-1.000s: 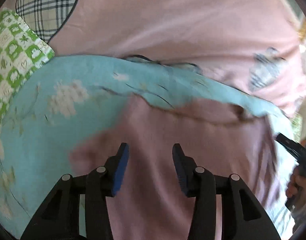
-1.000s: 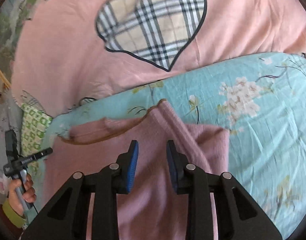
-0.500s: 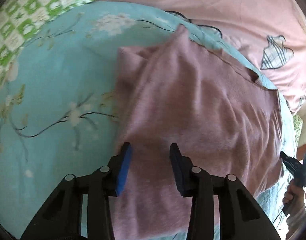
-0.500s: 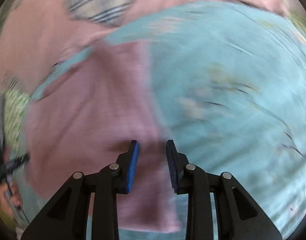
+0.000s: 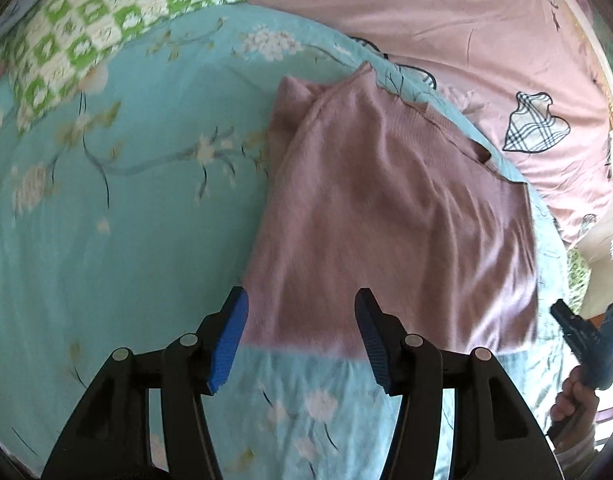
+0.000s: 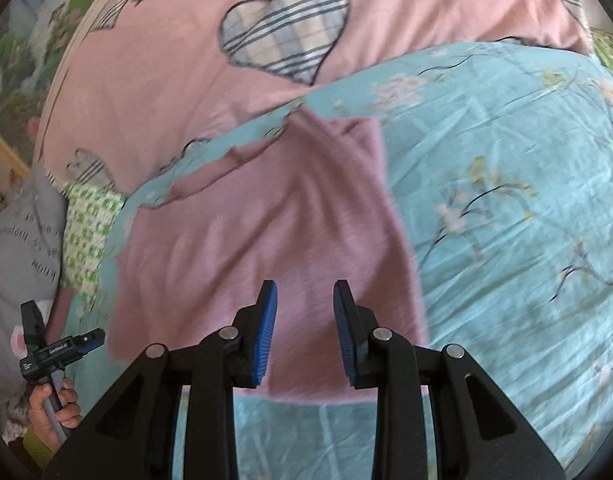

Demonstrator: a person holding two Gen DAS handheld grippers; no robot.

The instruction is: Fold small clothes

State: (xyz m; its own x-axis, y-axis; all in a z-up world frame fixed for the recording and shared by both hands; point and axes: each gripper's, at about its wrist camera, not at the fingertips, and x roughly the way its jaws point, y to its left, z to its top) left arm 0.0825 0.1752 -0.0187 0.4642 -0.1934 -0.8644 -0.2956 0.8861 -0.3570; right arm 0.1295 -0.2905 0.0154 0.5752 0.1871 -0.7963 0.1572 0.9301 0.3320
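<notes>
The left gripper (image 5: 302,320) hung with its blue-padded fingers spread wide and empty, straddling the near hem of the mauve knit garment (image 5: 386,208), which lay partly folded on the turquoise floral sheet (image 5: 106,240) with one side turned in. The right gripper (image 6: 305,320) hovered over the same hem from the other side, its fingers also parted, more narrowly, and gripping nothing. Judging by how things lay, the next fold would need both grippers to catch the hem, and the soft, fuzzy knit looked likely to slip or bunch. A pinch taken too deep could pick up the sheet as well and drag the whole pile. A one-sided lift could undo the turned-in sleeve near the collar. Farther off, the collar end lay just at the sheet's far edge, touching or nearly touching the pink cover with plaid hearts (image 6: 166,60), so little room remained beyond it. A green checked cloth (image 5: 106,12) lay at the far left of the left wrist view, well apart from the garment, and grey printed fabric (image 6: 22,248) sat at the right view's left edge. Nothing stood between the grippers and the hem.
</notes>
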